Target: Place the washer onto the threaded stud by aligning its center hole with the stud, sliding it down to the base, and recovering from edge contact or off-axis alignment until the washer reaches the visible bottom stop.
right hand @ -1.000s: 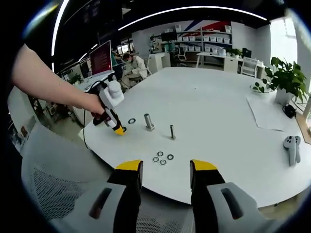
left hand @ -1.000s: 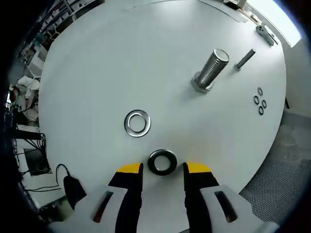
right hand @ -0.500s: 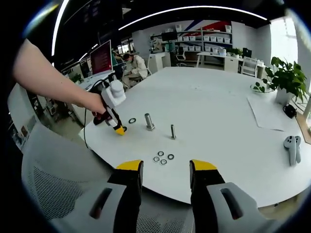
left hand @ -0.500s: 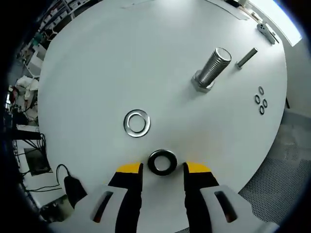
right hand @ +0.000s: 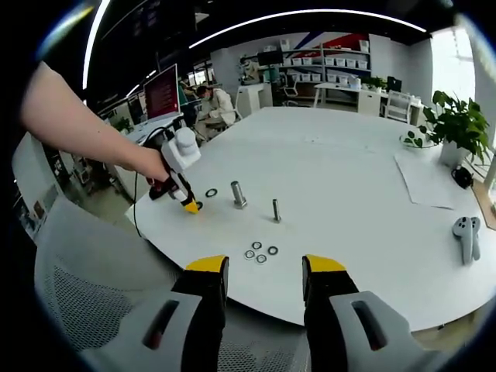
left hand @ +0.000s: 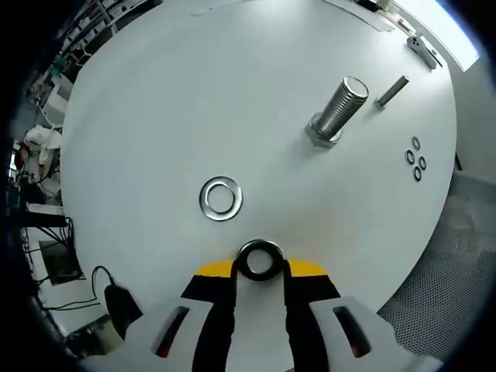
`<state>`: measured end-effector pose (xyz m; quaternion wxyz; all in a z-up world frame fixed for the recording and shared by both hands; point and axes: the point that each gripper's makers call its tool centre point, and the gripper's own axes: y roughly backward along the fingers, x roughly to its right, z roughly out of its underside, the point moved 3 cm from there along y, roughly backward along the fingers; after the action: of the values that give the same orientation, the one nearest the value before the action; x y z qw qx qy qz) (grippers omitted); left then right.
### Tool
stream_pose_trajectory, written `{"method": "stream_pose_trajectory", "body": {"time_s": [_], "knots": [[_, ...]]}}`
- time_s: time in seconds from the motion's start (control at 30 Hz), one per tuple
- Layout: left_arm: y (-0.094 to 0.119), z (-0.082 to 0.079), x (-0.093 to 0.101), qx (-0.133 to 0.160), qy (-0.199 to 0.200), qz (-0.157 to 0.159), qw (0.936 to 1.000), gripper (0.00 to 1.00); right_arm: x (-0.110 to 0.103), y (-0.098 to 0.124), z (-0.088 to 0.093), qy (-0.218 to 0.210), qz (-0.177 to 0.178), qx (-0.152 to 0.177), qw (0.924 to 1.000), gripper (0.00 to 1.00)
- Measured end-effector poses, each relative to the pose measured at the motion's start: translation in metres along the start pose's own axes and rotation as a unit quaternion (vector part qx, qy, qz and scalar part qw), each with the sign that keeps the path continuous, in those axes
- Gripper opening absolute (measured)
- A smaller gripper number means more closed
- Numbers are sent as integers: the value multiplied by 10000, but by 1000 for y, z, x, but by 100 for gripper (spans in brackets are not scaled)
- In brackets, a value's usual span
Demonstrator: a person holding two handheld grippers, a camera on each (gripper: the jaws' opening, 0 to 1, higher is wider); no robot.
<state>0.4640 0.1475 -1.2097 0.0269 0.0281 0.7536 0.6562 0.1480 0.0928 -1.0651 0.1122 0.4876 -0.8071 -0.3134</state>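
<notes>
The left gripper view shows the left gripper pinching a dark steel washer flat on the white table, well short of the upright threaded stud. The right gripper, jaws wide and empty, hangs off-table.

You are standing in an open office at a large round white table.
Behind it you have shelves with white bins along the far wall, a red screen on a desk to the left, 1 potted plant by a bright window, curved ceiling light strips, and a mesh chair near you.
</notes>
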Motion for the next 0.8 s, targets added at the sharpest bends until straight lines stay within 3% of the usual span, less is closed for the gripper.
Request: {"method": "stream_pose_trajectory", "body": {"time_s": [0.3, 0.53, 0.67, 0.8], "knots": [[0, -1, 0, -25, -25, 57, 10000, 28, 0, 0, 0, -8, -5, 15, 10000, 40], [-2, -4, -5, -59, 113, 25, 9999, 27, 0, 0, -1, -12, -4, 24, 10000, 40], [-3, -4, -9, 19, 407, -38, 9992, 23, 0, 0, -1, -14, -11, 24, 10000, 40], [-6, -5, -10, 57, 364, -53, 9993, 21, 0, 0, -1, -32, -6, 41, 10000, 40]]}}
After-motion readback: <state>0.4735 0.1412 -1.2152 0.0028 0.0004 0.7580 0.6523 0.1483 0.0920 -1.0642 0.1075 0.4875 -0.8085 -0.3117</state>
